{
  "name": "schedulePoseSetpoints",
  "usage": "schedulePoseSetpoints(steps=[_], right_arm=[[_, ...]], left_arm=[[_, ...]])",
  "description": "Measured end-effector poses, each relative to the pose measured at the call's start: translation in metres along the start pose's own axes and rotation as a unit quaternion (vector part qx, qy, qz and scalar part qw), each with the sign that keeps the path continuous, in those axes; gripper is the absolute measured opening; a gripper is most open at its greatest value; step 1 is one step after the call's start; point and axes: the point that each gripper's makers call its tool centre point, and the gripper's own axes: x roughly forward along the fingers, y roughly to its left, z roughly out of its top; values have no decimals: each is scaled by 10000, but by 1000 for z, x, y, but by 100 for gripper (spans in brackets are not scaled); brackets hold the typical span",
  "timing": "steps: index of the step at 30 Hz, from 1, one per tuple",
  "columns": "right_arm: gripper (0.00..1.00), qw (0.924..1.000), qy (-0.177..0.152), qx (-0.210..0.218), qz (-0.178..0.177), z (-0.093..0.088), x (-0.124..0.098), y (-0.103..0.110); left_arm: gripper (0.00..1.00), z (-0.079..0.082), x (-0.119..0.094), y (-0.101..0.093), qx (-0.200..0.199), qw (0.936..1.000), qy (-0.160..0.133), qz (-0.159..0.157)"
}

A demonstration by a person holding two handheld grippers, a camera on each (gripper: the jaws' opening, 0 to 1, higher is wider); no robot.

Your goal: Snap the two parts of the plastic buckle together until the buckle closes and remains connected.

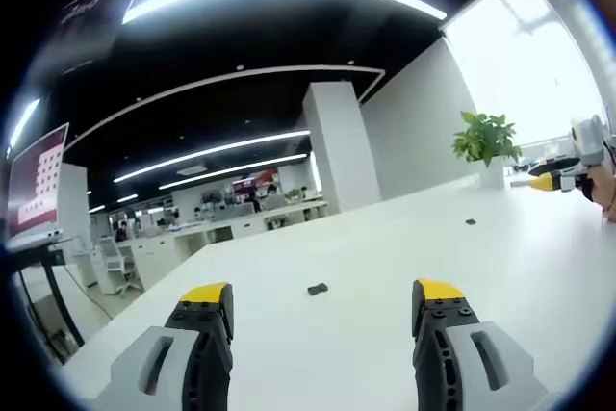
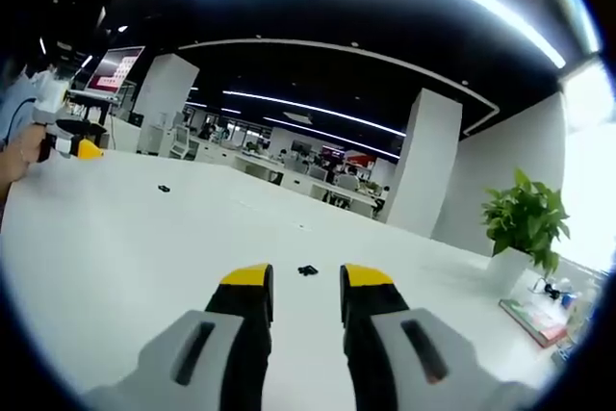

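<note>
A small dark buckle part (image 1: 317, 289) lies on the white table (image 1: 385, 334), a short way ahead of my left gripper (image 1: 322, 294), whose yellow-tipped jaws stand wide open on either side of it. The second dark part (image 1: 470, 222) rests farther right on the table. In the right gripper view that part (image 2: 307, 270) lies just beyond my right gripper (image 2: 306, 278), which is open with a narrow, empty gap. The other part (image 2: 164, 188) is a small speck far off to the left. Each gripper appears in the other's view, held by a hand: right (image 1: 558, 178), left (image 2: 69, 144).
A potted green plant (image 1: 486, 137) (image 2: 525, 220) stands at the table's far edge by a bright window. Flat items (image 2: 534, 320) lie near the plant. A screen on a stand (image 1: 34, 185) stands left of the table. Office desks and people are in the background.
</note>
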Motion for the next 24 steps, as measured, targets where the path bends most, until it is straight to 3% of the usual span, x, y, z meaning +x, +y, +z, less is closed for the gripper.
schedulePoseSetpoints(steps=[12,24], right_arm=[[27,9998,-142,55,-142,5,-3,-7],[27,9996,-128,189,-161,3,-1,-9]], left_arm=[[77,0,0,3,-6,10000,7,54],[78,12,-6,14,5,9992,-256,301]])
